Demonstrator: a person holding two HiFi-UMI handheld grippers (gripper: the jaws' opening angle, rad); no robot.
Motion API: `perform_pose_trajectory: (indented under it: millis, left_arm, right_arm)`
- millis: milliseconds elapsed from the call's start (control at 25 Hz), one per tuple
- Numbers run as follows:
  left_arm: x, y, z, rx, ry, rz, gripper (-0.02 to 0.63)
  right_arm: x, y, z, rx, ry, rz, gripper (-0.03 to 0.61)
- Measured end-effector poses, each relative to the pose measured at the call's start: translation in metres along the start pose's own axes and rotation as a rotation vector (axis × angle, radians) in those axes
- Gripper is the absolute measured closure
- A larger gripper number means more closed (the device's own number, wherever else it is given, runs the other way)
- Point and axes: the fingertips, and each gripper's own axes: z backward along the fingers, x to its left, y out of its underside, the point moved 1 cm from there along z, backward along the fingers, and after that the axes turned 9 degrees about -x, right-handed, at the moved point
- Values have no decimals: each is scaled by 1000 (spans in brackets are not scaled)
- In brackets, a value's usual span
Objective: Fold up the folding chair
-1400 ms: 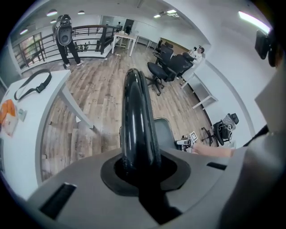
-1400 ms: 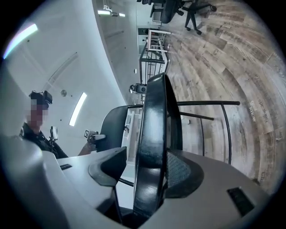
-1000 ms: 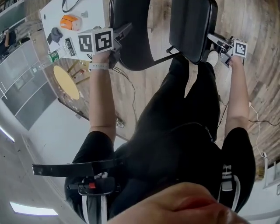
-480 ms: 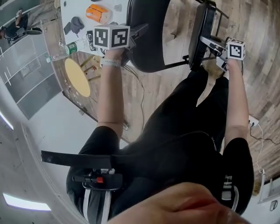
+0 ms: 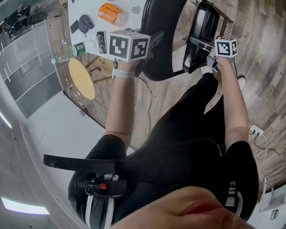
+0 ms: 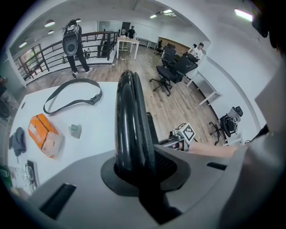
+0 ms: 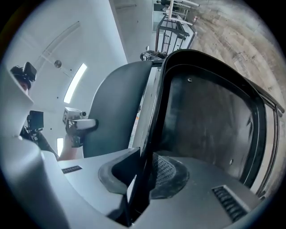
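Observation:
The folding chair is black. Its backrest [image 5: 163, 27] stands on edge, and my left gripper [image 5: 153, 39] is shut on its rounded rim [image 6: 127, 116]. The seat [image 5: 203, 27] is tipped up almost upright, close beside the backrest. My right gripper [image 5: 201, 47] is clamped on the seat's thin edge; its jaws have just been closing with that edge between them. The right gripper view looks along the seat's underside [image 7: 210, 120], with the backrest [image 7: 118, 107] behind and the left gripper [image 7: 78, 125] on it. In the left gripper view the right gripper [image 6: 178, 138] shows past the backrest.
A white table [image 5: 96, 9] lies just past the chair with an orange packet [image 5: 114, 13], a plastic bottle [image 5: 71, 50] and a strap [image 6: 71, 96]. A round yellow stool [image 5: 82, 78] stands at left. A power strip [image 5: 255, 130] lies on the wooden floor. Office chairs [image 6: 172, 69] stand farther off.
The seat has swung up from facing me to nearly upright against the backrest. My right gripper moved left with it; the left gripper and backrest shifted right.

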Motion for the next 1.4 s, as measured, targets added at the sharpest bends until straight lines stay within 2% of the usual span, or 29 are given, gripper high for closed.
perform_pose_trajectory:
  millis: [200, 520, 720, 840, 880, 960, 1000, 1080, 1160, 1280, 1400]
  left_arm:
    - [20, 4, 2, 7, -11, -11, 557]
    - [45, 9, 3, 5, -4, -12, 554]
    - [56, 12, 0, 1, 1, -12, 541]
    - [55, 11, 1, -10, 10, -8, 535]
    - [55, 9, 3, -30, 12, -8, 524]
    - [58, 1, 10, -99, -3, -33, 426]
    - [61, -3, 16, -139, -26, -61, 412]
    - [68, -10, 31, -214, -77, -127, 372]
    - [71, -16, 51, -297, -112, -167, 368]
    - [72, -22, 87, -432, -133, -155, 367]
    - [54, -26, 114, -574, -89, -85, 368]
  right_arm:
    - [-5, 4, -33, 19, 36, -6, 514]
    - [-9, 6, -50, -8, 59, -31, 515]
    - [-13, 8, -58, 33, 105, 67, 515]
    - [-12, 8, -58, 45, 123, 87, 514]
    - [-12, 8, -58, 50, 132, 96, 514]
    - [-12, 6, -55, 56, 163, 128, 510]
    - [-13, 1, -49, 53, 193, 158, 508]
    - [-9, -15, -32, 20, 268, 255, 464]
    - [13, -38, -15, -54, 310, 367, 456]
    - [68, -64, 6, -149, 318, 516, 456]
    - [131, -84, 19, -155, 300, 706, 456]
